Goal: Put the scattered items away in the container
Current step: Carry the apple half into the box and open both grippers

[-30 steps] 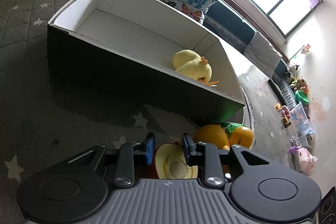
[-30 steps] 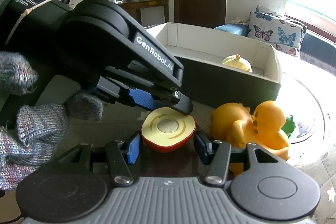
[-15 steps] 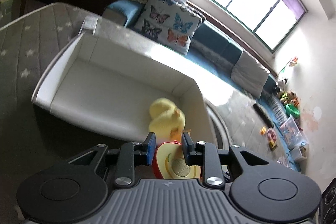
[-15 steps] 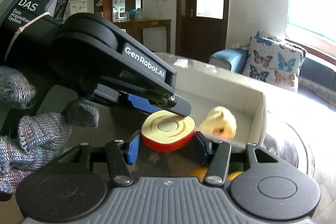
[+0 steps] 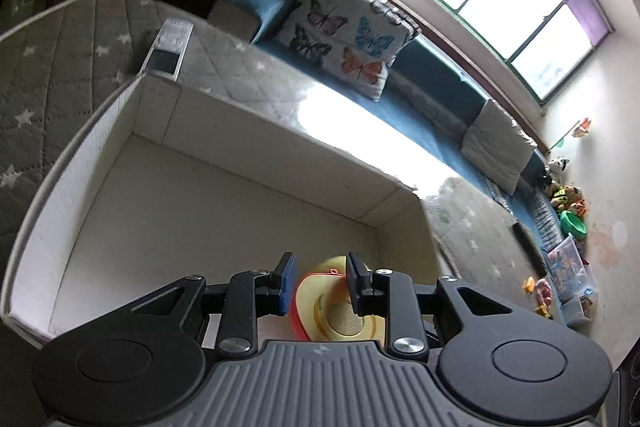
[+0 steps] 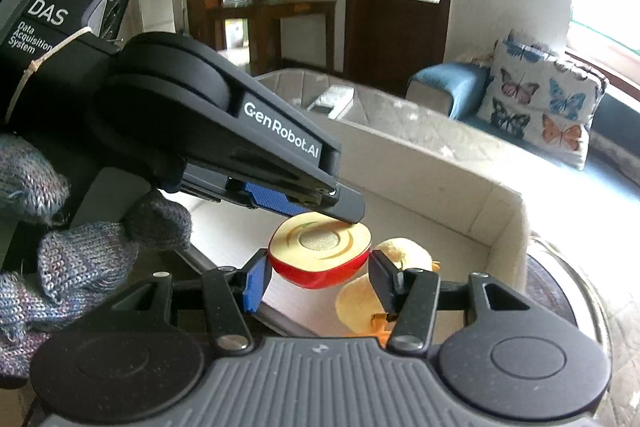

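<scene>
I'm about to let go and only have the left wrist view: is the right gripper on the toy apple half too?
Observer: Yes. The right gripper has its fingers against both sides of the apple half, on the red skin.
Operator: What's the yellow thing behind it?
Observer: A plush duck, lying inside the box, just beyond and below the apple half.
Operator: How does the apple half sit?
Observer: Cut face up, about level, with the left gripper reaching in from above at its far edge.
</scene>
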